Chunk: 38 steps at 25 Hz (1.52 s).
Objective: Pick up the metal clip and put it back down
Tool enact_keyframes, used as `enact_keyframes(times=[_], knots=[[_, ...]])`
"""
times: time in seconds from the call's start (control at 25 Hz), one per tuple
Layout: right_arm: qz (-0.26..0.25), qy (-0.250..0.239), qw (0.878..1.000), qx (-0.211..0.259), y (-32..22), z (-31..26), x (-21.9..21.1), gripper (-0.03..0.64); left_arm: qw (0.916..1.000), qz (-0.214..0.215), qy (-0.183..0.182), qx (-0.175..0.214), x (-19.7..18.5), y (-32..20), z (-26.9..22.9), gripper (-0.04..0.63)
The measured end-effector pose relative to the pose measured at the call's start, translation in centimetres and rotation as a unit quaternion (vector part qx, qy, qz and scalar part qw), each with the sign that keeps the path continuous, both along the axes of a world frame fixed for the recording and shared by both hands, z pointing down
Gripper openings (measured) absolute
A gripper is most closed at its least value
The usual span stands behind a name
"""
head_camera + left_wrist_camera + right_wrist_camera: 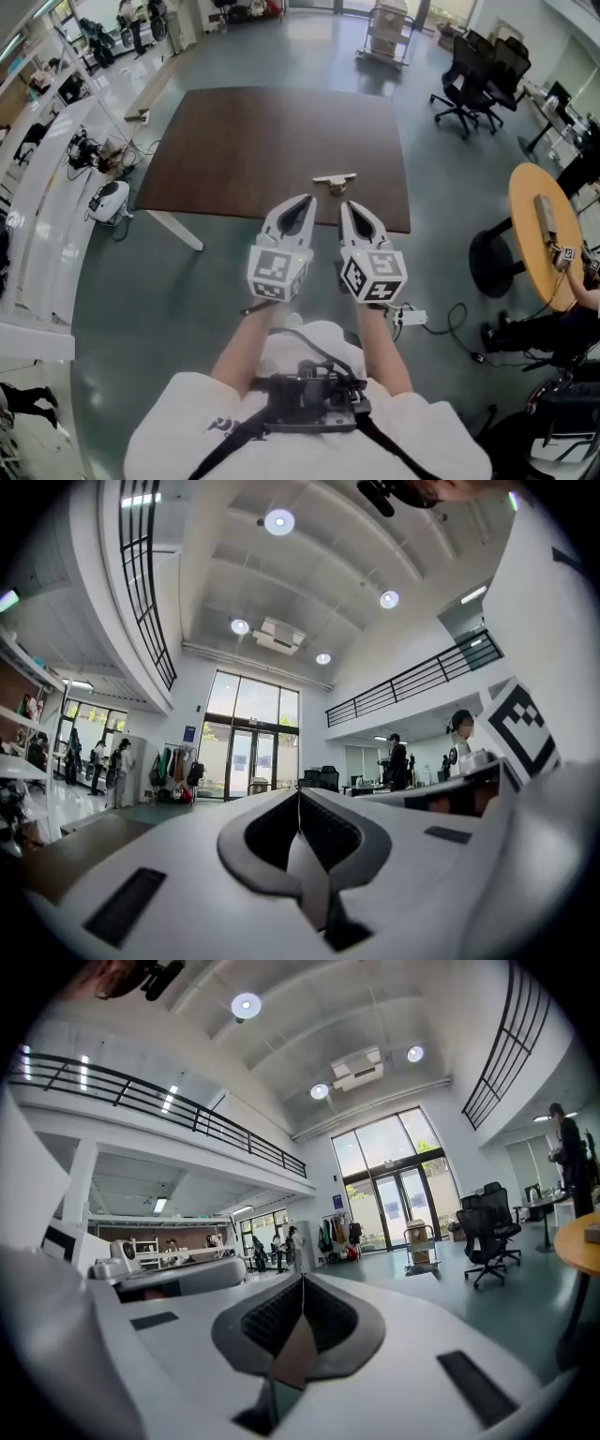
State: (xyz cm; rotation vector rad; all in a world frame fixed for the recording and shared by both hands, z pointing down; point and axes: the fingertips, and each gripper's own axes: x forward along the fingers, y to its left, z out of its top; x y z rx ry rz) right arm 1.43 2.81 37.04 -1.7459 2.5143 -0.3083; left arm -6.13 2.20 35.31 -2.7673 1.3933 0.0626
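Head view: the metal clip lies flat on the dark brown table, near its front edge. The left hand-held gripper and right hand-held gripper hover just short of it, so the pick-up seems not yet begun. No container shows.

Left gripper view: jaws clenched together, empty.

Right gripper view: jaws likewise clenched, empty.

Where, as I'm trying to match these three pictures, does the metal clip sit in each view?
Head view: the metal clip lies on the brown table, by its near edge, right of middle.
Left gripper view: not in it.
Right gripper view: not in it.
Shared landmark: the tall glass doors, seen in both gripper views; the cart before them shows in the right gripper and head views.
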Motion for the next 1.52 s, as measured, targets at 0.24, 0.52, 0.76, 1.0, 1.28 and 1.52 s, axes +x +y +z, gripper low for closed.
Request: enact_keyframes(times=[0.24,0.52,0.76,1.0,1.28,1.52], knots=[[-0.003,0.014,0.999,-0.03,-4.3,3.0,-1.6,0.006,0.9987,-0.004,0.008,-0.049,-1.7,-5.1,3.8,0.011],[0.009,0.03,0.997,-0.066,-8.7,6.8,1.1,0.006,0.9947,0.056,-0.003,-0.086,2.2,-8.4,7.9,0.011],[0.022,0.026,0.993,-0.114,-12.9,10.2,4.9,0.006,0.9919,0.063,-0.007,-0.11,5.1,-12.1,10.6,0.012],[0.025,0.046,0.983,-0.175,-16.4,15.7,7.3,0.006,0.987,0.059,-0.015,-0.148,6.5,-15.6,14.3,0.011],[0.021,0.072,0.967,-0.244,-19.8,22.2,7.9,0.006,0.9769,0.028,-0.024,-0.21,5.7,-19.4,18.8,0.012],[0.011,0.079,0.954,-0.29,-21.8,26.9,7.9,0.008,0.9695,0.004,-0.037,-0.242,5.8,-22.5,21.4,0.011]])
